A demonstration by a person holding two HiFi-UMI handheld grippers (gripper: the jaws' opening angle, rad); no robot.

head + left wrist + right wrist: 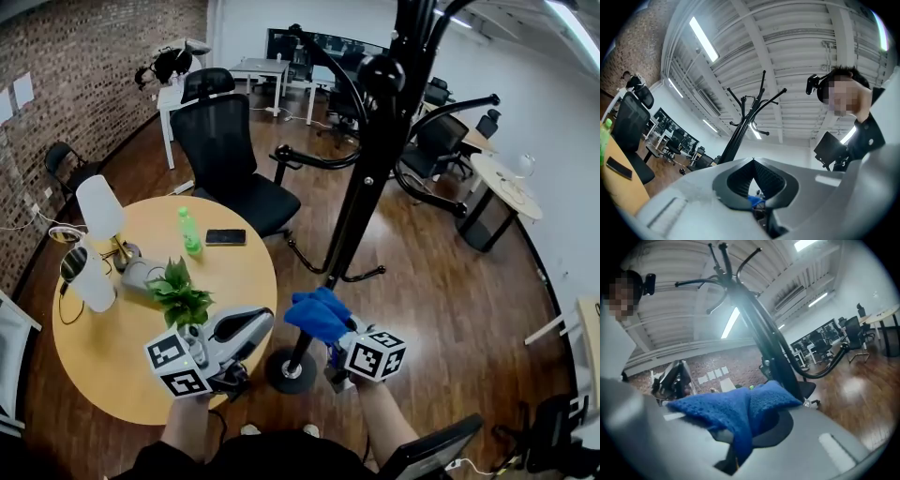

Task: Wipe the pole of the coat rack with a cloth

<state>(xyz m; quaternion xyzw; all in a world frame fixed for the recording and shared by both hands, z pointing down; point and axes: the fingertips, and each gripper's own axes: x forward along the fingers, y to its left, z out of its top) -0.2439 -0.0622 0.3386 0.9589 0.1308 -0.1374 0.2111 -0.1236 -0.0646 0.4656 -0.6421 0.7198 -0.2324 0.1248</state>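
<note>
The black coat rack pole (361, 192) rises from its round base (289, 371) on the floor just ahead of me. My right gripper (330, 330) is shut on a blue cloth (317, 314), which bunches over the jaws close to the lower pole, slightly to its right. In the right gripper view the blue cloth (736, 411) drapes across the jaws of my right gripper (739, 430), and the pole (759, 329) stands right behind it. My left gripper (261, 321) is shut on nothing, left of the pole over the table edge. In the left gripper view its jaws (753, 162) meet, with the rack (740, 126) beyond.
A round wooden table (103, 347) at my left carries a white lamp (101, 211), a potted plant (178, 292), a green bottle (189, 231) and a phone (225, 237). A black office chair (225, 155) stands behind it. More desks and chairs fill the back and right.
</note>
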